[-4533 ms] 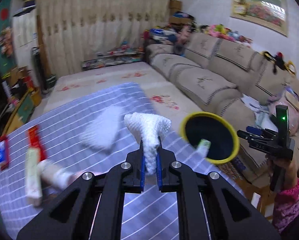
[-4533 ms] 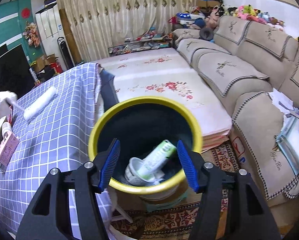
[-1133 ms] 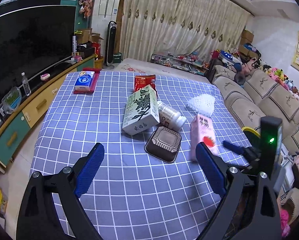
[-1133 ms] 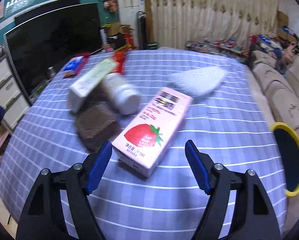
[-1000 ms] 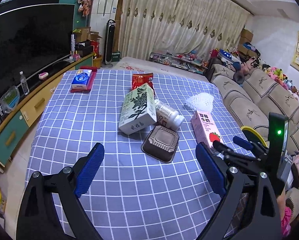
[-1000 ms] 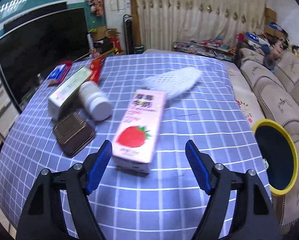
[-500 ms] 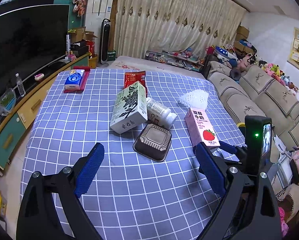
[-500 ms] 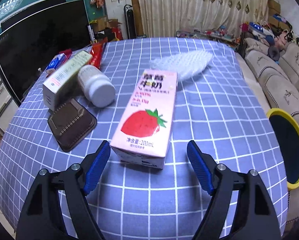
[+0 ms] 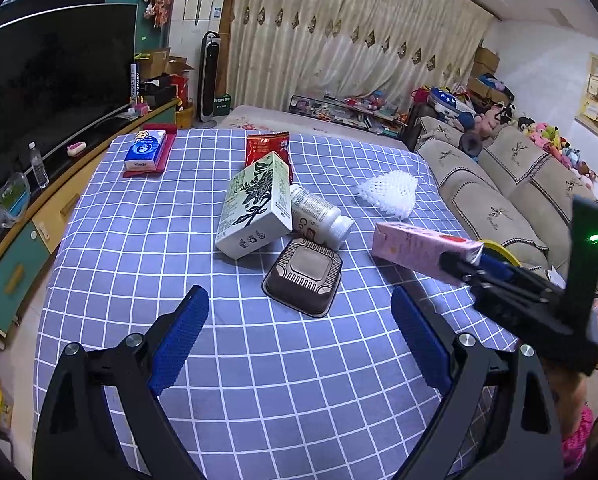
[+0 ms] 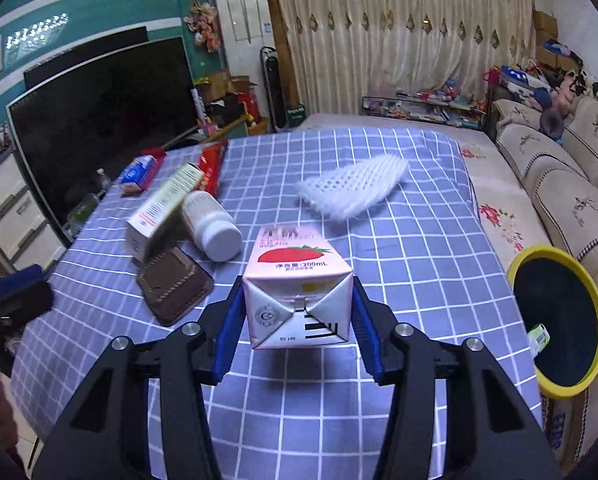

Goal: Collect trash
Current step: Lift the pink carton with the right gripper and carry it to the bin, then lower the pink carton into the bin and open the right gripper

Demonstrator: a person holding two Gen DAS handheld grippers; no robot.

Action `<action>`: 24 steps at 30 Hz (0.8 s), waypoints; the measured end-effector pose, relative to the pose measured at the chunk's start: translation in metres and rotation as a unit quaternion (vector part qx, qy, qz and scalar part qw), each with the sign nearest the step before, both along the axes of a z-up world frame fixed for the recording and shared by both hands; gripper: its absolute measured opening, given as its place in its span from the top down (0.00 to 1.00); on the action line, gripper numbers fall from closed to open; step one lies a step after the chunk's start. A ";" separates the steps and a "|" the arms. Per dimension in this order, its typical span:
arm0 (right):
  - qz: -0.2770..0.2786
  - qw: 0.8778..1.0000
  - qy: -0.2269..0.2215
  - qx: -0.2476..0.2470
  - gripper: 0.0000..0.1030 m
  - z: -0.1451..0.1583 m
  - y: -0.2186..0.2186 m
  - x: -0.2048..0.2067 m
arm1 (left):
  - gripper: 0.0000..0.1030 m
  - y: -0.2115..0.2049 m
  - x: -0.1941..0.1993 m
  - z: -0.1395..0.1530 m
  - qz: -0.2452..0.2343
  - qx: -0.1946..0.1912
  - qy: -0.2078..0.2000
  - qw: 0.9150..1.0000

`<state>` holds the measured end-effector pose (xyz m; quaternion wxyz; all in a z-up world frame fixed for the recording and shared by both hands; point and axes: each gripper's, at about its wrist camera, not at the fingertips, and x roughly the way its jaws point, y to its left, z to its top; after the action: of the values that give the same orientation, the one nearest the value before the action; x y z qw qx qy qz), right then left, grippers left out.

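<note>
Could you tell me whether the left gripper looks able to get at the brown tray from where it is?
Probably yes: the left gripper is open, and the brown tray lies ahead on bare cloth.

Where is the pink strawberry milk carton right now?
The pink strawberry milk carton is clamped between the right gripper fingers, lifted above the checked tablecloth, with the brown tray to its left and the yellow-rimmed bin off the table's right edge.

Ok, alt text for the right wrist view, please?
The right gripper clamps a pink strawberry milk carton above a checked tablecloth. A yellow-rimmed bin stands off the table's right edge; a white bottle, brown tray and foam net lie behind.
</note>
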<state>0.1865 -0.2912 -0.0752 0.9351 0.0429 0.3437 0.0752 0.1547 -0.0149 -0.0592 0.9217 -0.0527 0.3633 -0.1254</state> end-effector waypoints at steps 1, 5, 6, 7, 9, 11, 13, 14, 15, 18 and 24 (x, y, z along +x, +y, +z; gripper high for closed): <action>0.007 1.000 -0.001 0.006 0.54 0.004 -0.003 -0.003 | 0.11 -0.001 0.000 0.000 -0.001 0.001 -0.001 1.000; 0.021 1.000 -0.002 0.020 0.55 0.016 -0.017 -0.012 | 0.11 -0.003 0.000 -0.001 -0.002 0.002 0.000 1.000; 0.024 0.999 -0.002 0.026 0.55 0.019 -0.021 -0.015 | 0.11 -0.003 0.000 -0.002 -0.002 0.003 0.001 1.000; 0.027 0.999 -0.002 0.032 0.55 0.021 -0.024 -0.017 | 0.11 -0.003 0.000 -0.002 -0.003 0.003 0.002 1.000; 0.031 0.999 -0.005 0.039 0.55 0.027 -0.031 -0.021 | 0.11 -0.006 0.001 -0.003 -0.005 0.002 0.004 1.000; 0.034 0.998 -0.009 0.044 0.55 0.032 -0.039 -0.026 | 0.11 -0.009 0.002 -0.004 -0.007 0.004 0.005 1.000; 0.021 0.999 -0.017 0.043 0.55 0.038 -0.054 -0.032 | 0.11 -0.011 0.004 -0.005 -0.008 0.006 0.005 1.000; 0.007 0.999 -0.024 0.040 0.55 0.041 -0.063 -0.036 | 0.11 -0.013 0.005 -0.006 -0.009 0.008 0.007 1.000; -0.006 0.999 -0.027 0.038 0.55 0.042 -0.072 -0.038 | 0.11 -0.015 0.006 -0.007 -0.009 0.009 0.008 1.000; -0.074 0.996 -0.032 0.030 0.55 0.041 -0.117 -0.044 | 0.11 -0.020 0.012 -0.013 -0.012 0.012 0.017 1.000; -0.211 0.977 -0.002 0.008 0.55 0.012 -0.208 -0.049 | 0.11 -0.035 0.024 -0.023 -0.024 0.017 0.032 0.999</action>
<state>0.1373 -0.4993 -0.0628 0.9303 0.1217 0.3242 -0.1208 0.1787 -0.0500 -0.0820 0.9070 -0.0326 0.3961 -0.1396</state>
